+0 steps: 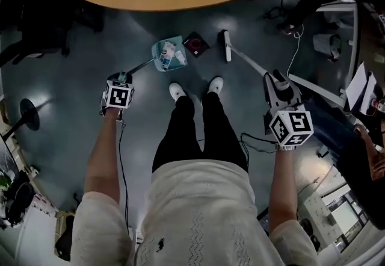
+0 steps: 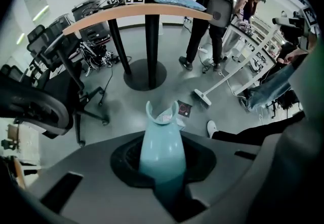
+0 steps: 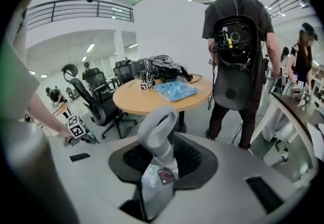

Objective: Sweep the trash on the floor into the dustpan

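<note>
Person's white top (image 1: 198, 216) lowest in head view. Left gripper (image 1: 122, 78) clenched on teal dustpan handle (image 2: 161, 152). The dustpan (image 1: 161, 61) sits just ahead of the shoes (image 1: 177, 91), with paper trash (image 1: 173, 53) inside. Black packet (image 1: 195, 44) on floor just beside it. Right gripper (image 1: 275, 78) clamps grey broom handle (image 3: 158, 134); broom head (image 1: 225, 46) near the packet.

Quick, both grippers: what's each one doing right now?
Left gripper: shut on the dustpan handle.
Right gripper: shut on the broom handle.
</note>
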Demonstrator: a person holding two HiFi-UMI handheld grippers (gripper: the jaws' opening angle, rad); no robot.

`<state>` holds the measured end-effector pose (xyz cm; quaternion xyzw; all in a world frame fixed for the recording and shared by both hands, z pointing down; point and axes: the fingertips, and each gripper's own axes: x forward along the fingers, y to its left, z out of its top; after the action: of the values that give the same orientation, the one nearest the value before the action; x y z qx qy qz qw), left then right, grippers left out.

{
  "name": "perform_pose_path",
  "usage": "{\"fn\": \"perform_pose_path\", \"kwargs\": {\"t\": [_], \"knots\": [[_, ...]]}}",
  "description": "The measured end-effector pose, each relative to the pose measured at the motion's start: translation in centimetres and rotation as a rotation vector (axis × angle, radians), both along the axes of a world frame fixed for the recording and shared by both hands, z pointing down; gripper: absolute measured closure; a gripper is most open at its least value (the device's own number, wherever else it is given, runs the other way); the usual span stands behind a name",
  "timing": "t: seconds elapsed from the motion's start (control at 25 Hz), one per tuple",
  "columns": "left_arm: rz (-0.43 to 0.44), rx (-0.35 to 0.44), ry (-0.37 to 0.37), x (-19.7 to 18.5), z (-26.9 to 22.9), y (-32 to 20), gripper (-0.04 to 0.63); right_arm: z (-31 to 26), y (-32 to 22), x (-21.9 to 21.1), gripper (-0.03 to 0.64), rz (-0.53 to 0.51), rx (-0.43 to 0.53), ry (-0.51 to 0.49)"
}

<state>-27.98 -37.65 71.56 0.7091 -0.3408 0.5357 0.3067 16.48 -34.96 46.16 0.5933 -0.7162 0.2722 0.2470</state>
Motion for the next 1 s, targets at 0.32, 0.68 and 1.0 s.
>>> {"fn": "perform_pose_path", "kwargs": {"t": [0.32, 0.68, 1.0], "knots": [[0.084, -0.006, 0.02, 1.4, 0.1, -2.3, 0.505, -0.1, -0.9, -6.3, 0.5, 0.046, 0.046, -0.21], [0.056, -0.009, 0.045, 1.2, 0.1, -1.4, 0.505, -1.3, -1.3, -14.1, 0.5, -0.185, 0.024, -0.348], [0.021, -0.036, 0.055, 1.9, 0.0, 0.8, 0.505, -0.5, 0.2, -17.3, 0.5, -0.251, -0.063, -0.286]]}}
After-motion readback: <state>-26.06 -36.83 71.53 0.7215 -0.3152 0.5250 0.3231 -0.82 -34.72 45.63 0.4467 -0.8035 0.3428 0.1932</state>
